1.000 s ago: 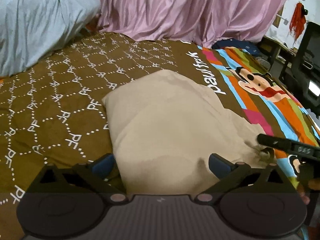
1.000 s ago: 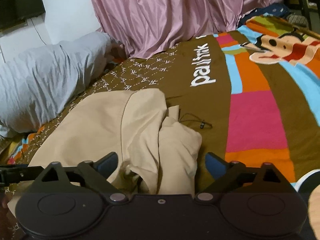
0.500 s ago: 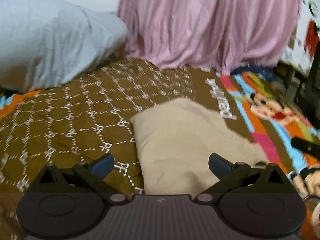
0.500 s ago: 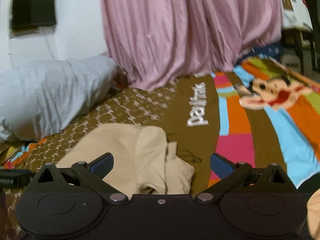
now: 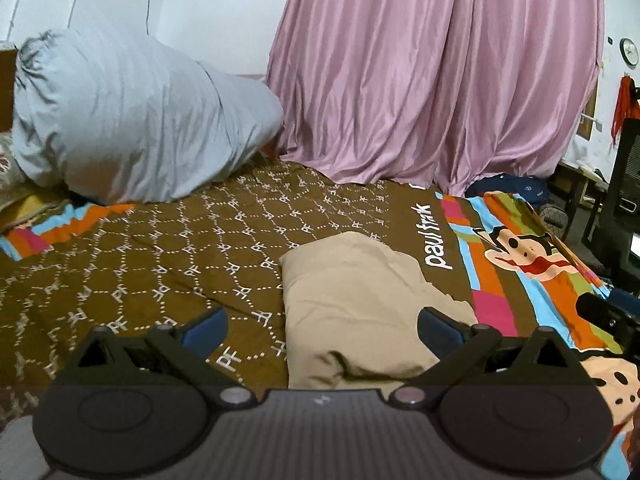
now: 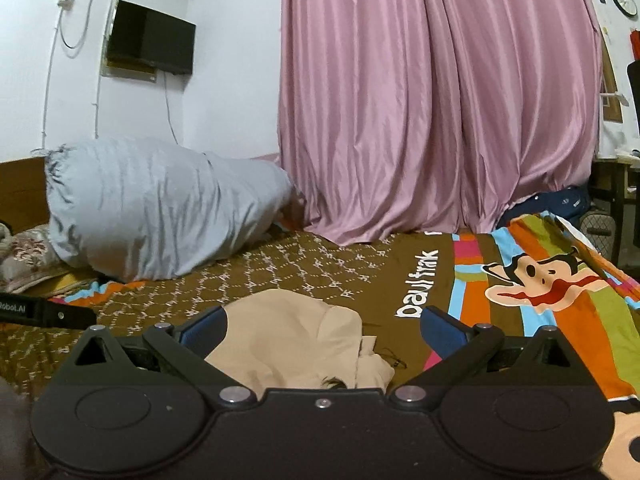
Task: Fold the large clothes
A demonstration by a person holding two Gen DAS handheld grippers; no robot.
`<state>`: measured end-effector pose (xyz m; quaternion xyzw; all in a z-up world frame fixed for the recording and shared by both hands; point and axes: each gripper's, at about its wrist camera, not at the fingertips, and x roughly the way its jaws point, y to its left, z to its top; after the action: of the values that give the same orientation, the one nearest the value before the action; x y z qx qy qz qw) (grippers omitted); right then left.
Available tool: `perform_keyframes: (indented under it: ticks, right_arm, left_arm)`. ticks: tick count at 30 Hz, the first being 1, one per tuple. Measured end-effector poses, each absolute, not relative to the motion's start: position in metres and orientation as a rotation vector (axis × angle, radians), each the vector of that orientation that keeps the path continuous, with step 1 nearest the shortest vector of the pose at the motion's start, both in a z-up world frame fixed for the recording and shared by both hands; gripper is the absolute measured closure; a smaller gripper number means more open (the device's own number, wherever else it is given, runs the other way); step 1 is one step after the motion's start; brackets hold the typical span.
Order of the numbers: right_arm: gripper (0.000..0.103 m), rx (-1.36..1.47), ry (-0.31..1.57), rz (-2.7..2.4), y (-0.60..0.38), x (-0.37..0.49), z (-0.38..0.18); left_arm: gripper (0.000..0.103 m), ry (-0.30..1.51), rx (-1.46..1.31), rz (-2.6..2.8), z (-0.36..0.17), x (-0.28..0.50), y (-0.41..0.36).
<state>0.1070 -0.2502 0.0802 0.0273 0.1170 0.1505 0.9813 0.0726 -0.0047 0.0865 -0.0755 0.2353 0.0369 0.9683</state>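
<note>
A beige garment (image 5: 352,296) lies folded into a compact pad on the brown patterned bedspread (image 5: 152,272). In the right wrist view the same beige garment (image 6: 288,340) shows a rumpled, bunched right end. My left gripper (image 5: 320,330) is open, raised above the near edge of the garment, holding nothing. My right gripper (image 6: 322,330) is also open and empty, lifted back from the cloth. The tip of the right gripper (image 5: 608,316) shows at the right edge of the left wrist view, and the left gripper's body (image 6: 44,311) at the left of the right wrist view.
A large grey-blue pillow (image 5: 132,128) sits at the head of the bed. A pink curtain (image 5: 432,72) hangs behind. The striped cartoon part of the bedspread (image 5: 528,260) spreads to the right. A dark chair (image 5: 624,200) and a wall TV (image 6: 150,42) stand nearby.
Both grippers have risen and pulled back from the garment, so it looks smaller and lower in each view. The garment stays folded on the bed.
</note>
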Motion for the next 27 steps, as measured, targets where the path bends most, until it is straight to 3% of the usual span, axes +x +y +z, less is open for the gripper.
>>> perform_keyframes:
  ticks: [17,27]
  right_arm:
    - [0.001,0.02,0.216,0.195,-0.239,-0.021,0.06]
    - [0.001,-0.05,0.239,0.155,-0.234,-0.012,0.022]
  left_arm:
    - [0.0,0.458,-0.06,0.154,0.054,-0.004,-0.024]
    - [0.0,0.556,-0.026,0.088,0.02,0.004,-0.031]
